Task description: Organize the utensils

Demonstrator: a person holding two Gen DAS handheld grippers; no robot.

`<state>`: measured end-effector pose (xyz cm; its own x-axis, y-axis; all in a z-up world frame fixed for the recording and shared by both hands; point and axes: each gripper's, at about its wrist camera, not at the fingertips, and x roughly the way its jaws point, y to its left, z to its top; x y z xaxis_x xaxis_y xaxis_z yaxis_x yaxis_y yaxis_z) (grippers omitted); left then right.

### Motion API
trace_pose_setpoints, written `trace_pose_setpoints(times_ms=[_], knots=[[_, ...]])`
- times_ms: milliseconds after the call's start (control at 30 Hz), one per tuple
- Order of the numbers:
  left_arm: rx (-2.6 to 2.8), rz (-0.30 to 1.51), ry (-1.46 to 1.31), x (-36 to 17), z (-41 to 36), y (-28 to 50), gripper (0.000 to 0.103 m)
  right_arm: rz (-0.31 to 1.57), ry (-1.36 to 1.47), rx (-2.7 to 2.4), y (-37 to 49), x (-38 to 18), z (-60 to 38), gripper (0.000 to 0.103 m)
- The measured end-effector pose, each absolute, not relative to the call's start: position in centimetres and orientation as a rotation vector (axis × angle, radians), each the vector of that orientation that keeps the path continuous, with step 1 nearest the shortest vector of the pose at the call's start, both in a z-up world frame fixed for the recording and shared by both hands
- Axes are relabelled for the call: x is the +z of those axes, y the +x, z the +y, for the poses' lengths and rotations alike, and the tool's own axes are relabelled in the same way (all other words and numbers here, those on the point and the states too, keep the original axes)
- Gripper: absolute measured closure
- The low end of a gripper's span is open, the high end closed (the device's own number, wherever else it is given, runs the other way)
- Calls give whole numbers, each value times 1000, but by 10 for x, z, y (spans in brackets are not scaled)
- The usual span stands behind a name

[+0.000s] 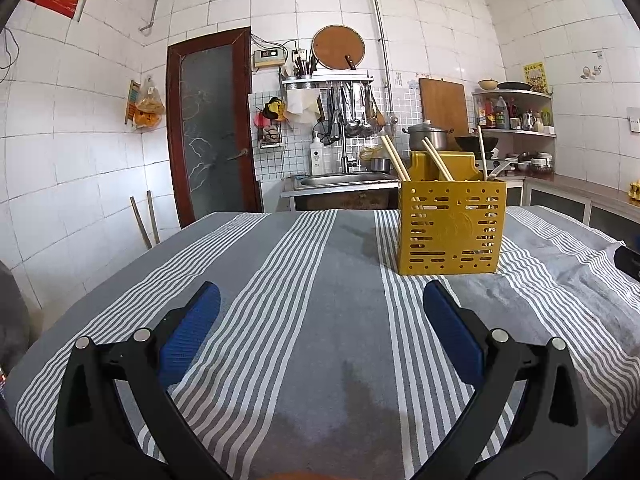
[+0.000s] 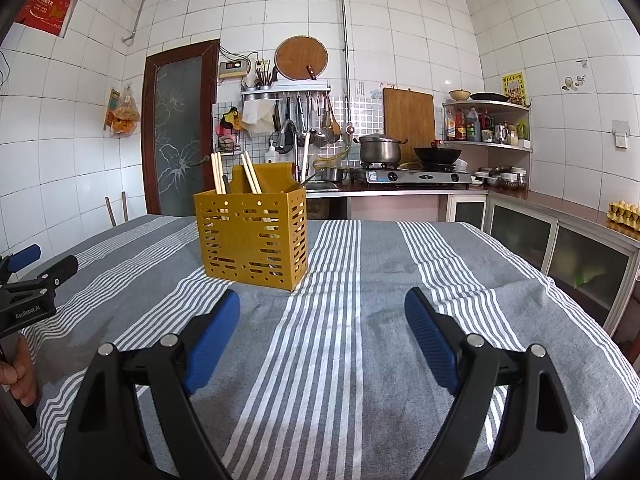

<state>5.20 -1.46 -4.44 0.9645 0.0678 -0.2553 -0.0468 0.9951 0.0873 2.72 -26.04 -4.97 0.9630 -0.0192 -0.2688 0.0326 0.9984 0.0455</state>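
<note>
While both my claws hang over the table, this is how things lie:

Left claw (image 1: 322,300): spread wide, blue pads far apart, nothing between them; only striped cloth shows in the gap.
Right claw (image 2: 322,308): likewise wide open and empty, with bare cloth between its pads.
Left claw from the right view (image 2: 28,268): at the far left edge, above the cloth, well apart from the holder; my hand (image 2: 18,376) grips its handle below.
Holder (image 1: 452,226): a yellow slotted box standing upright on the cloth, ahead of my left claw and to its right; in the right view (image 2: 254,240) it is ahead and to the left. Neither claw touches it.
Chopsticks (image 1: 394,158): pale sticks leaning in the holder, tips above its rim; in the right view (image 2: 218,174) one pair stands at the holder's left and another (image 2: 251,172) leans near its middle.
Other utensils in the holder: a dark handle beside the left pair and a pale one at the right end; I cannot tell what they are.
Cloth (image 2: 360,360): grey with white stripes, covering the table, rumpled near the right edge.
Behind: white tiled wall, brown door (image 2: 180,128), hanging ladles (image 2: 316,120), pot (image 2: 380,148) and wok (image 2: 438,155) on the stove (image 2: 412,178).
</note>
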Motion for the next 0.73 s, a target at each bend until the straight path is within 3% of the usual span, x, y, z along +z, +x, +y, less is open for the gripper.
trace_pose_setpoints(times_ms=[133, 733], knots=[[56, 263, 77, -44, -14, 53, 5, 279, 49, -25, 27, -50, -259, 13], [54, 254, 65, -45, -14, 53, 5, 278, 41, -25, 25, -49, -259, 12]])
